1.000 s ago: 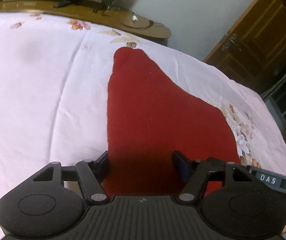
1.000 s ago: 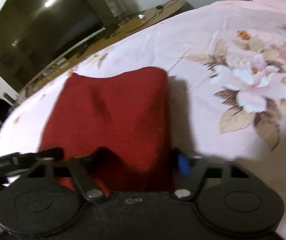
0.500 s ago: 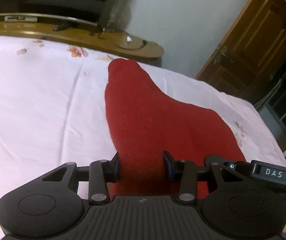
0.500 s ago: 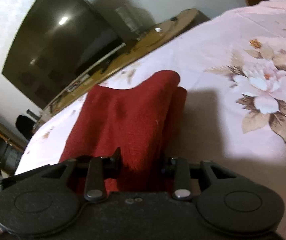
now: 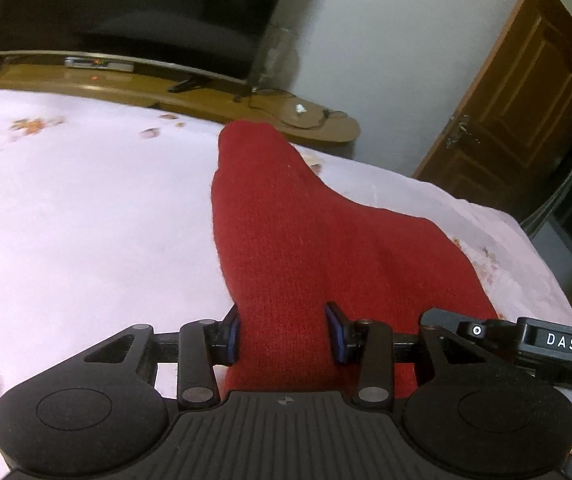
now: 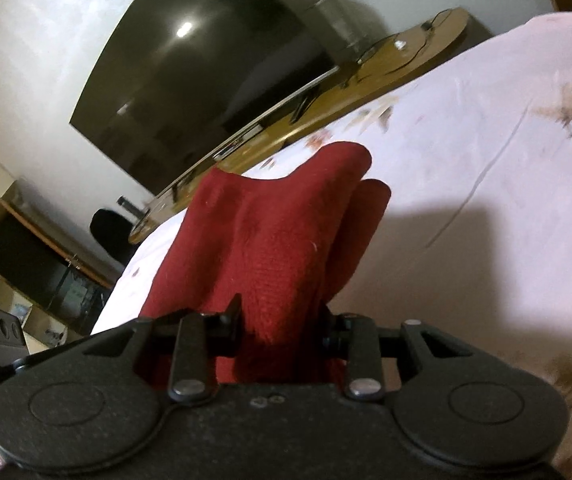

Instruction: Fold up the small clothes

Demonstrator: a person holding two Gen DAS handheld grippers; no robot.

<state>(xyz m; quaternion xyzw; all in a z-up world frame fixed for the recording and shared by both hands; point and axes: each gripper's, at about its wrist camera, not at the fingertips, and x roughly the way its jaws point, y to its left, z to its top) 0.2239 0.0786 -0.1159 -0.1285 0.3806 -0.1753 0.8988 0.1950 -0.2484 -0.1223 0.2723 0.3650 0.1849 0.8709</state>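
Observation:
A red knitted garment [image 5: 306, 240] lies on a pink floral bedsheet [image 5: 85, 220], its near edge lifted. My left gripper [image 5: 283, 336] is shut on the garment's near edge, the cloth bunched between its blue-padded fingers. In the right wrist view the same garment [image 6: 269, 240] rises off the sheet, with a second layer hanging under it at the right. My right gripper [image 6: 281, 328] is shut on the other part of that near edge. The right gripper's body [image 5: 546, 340] shows at the right of the left wrist view.
A wooden TV bench [image 5: 205, 96] with a large dark television [image 5: 125, 12] stands past the bed's far edge. A brown wooden door [image 5: 526, 100] is at the right. The floral sheet [image 6: 486, 200] spreads to the right of the garment.
Both grippers closed on the garment's near edge and lifted it. The cloth now rises off the sheet, and both views tilt up toward the television.

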